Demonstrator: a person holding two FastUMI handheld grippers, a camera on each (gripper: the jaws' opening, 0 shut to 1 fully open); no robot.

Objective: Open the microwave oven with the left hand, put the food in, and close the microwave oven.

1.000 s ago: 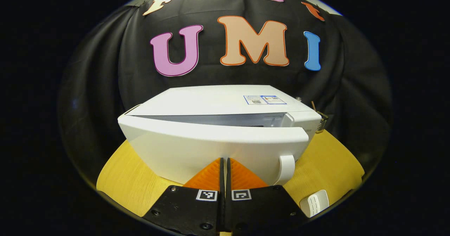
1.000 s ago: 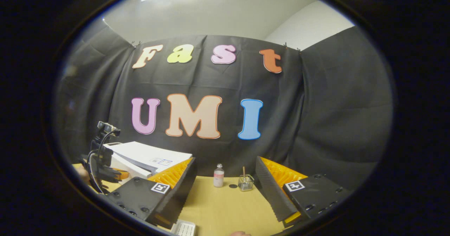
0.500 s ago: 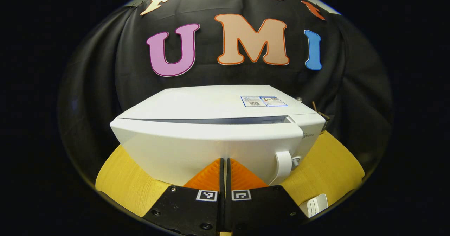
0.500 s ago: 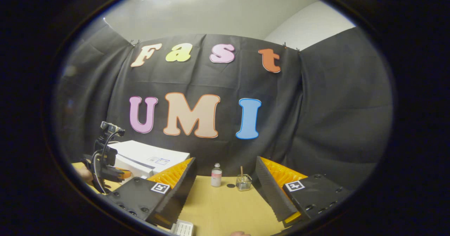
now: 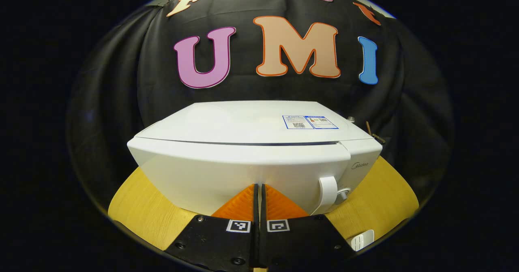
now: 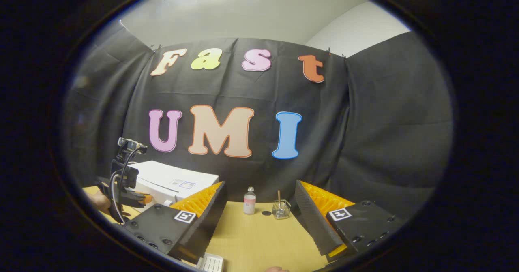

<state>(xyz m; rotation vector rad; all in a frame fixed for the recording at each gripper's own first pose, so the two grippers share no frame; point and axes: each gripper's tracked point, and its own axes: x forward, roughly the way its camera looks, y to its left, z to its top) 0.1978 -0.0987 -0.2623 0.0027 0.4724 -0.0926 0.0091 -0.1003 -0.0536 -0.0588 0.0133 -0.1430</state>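
White box-shaped microwave oven (image 5: 243, 158), centre of the left gripper view: grey embossed brand mark (image 5: 359, 165) at right front, illegible. Blue-bordered sticker (image 5: 310, 122) on its top, print too small to read.

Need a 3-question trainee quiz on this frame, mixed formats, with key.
1. True or false: the microwave door is shut flush, with no gap along its top edge.
2. Multiple choice: the left gripper is (a) open wide, (b) shut with its tips at the door front, (c) clamped on the door handle.
3. Fill in: on the table ahead of the open right gripper stand a small bottle and a glass ____ with a stick in it.

Key: 1 true; 2 b; 3 jar.
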